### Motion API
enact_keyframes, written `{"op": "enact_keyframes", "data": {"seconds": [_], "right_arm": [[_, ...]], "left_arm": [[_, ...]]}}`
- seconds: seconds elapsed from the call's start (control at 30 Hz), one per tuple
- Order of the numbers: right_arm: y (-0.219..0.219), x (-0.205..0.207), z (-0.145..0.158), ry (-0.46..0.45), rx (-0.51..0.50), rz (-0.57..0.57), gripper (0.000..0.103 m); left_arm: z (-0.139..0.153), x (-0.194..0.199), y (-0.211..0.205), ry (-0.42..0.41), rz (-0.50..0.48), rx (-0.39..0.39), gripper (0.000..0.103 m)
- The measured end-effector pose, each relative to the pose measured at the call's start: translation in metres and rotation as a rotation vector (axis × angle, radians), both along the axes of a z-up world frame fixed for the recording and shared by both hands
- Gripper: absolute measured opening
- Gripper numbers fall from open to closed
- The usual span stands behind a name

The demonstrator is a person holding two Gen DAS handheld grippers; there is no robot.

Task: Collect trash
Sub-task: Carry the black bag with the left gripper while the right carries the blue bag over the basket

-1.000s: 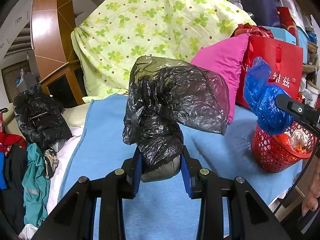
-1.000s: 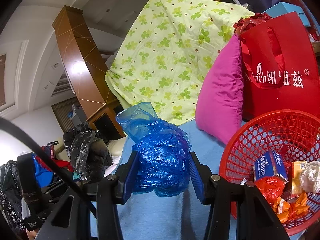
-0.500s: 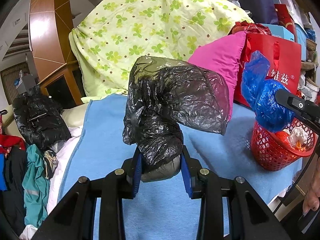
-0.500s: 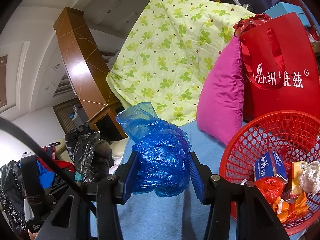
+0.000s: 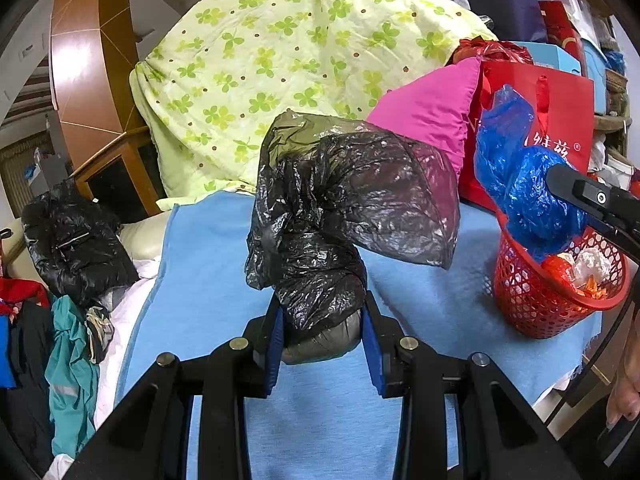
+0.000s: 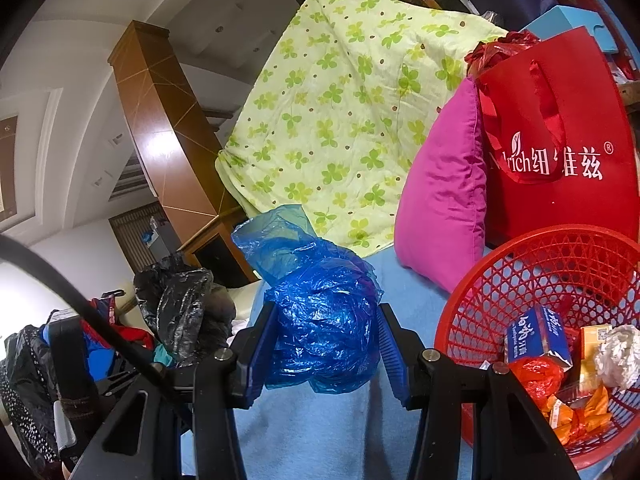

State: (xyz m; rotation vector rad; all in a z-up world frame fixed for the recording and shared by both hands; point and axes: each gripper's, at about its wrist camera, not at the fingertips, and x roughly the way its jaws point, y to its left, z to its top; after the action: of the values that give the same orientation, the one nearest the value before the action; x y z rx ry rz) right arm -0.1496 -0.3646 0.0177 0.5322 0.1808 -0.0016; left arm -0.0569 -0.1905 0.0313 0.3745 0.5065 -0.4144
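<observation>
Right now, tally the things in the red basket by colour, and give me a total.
In the red basket, as far as the right wrist view shows:
Blue and white: 1, a small carton
Red: 1, a crumpled wrapper
White: 1, a paper wad
Yellow-orange: 1, a small box
Orange: 1 heap of wrappers; pieces cannot be told apart
Total: 5

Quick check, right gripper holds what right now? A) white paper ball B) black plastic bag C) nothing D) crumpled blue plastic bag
D: the right gripper is shut on the blue plastic bag, just left of the red basket; the black plastic bag sits in the left gripper.
</observation>
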Motion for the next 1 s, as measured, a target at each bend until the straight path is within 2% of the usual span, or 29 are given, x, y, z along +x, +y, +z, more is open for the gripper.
{"op": "enact_keyframes", "data": {"seconds": [1.0], "right_arm": [[-0.019,-0.029,0.0,-0.042,0.017,-0.036,0.052]], "left_arm": [[0.003,-0.013,0.001,-0.029,-0.076,0.032,0.038]]}}
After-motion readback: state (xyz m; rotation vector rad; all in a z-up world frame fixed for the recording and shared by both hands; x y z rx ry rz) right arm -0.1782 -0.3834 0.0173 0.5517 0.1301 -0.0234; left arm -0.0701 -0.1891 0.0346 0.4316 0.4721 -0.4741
